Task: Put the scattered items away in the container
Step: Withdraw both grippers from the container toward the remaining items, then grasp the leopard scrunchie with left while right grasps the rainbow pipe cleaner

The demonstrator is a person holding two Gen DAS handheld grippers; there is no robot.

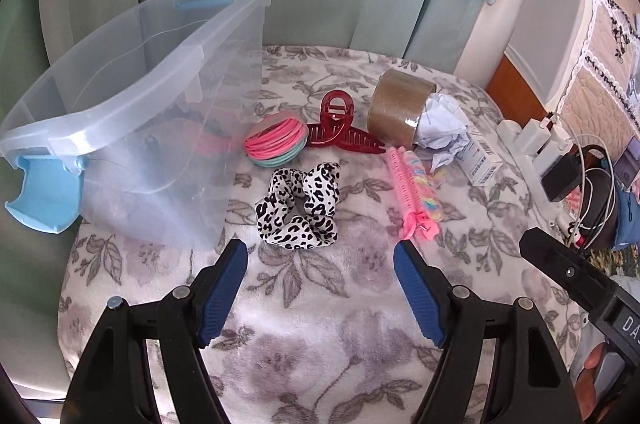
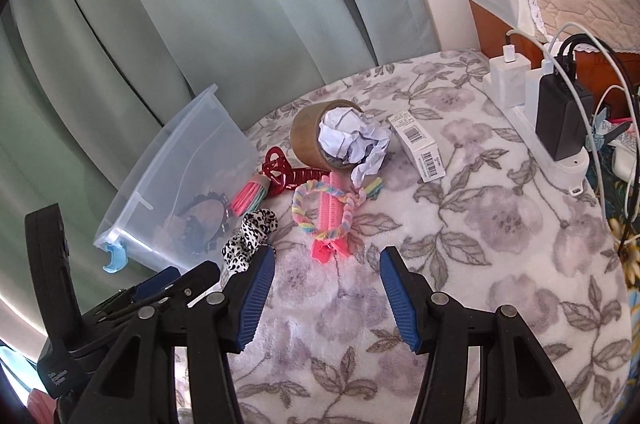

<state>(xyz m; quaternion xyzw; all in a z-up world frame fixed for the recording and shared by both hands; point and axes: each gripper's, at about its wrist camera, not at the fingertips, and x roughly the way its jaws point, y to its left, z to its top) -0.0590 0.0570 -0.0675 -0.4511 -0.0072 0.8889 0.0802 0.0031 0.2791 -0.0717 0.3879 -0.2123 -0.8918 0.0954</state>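
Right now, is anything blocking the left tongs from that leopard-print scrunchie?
Nothing visible. The left tongs stand open just short of the leopard-print scrunchie, with only bare floral blanket between them. The clear bin sits beside the scrunchie, its open top unobstructed.

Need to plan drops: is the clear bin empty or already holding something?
Not empty. Through the clear bin wall, a dark beaded hairband lies on its bottom.

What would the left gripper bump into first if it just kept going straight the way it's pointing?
Most likely the leopard-print scrunchie: it lies on the floral blanket just ahead of the open left gripper, roughly centred between its fingertips. Depth is hard to judge, so it might meet the blanket first.
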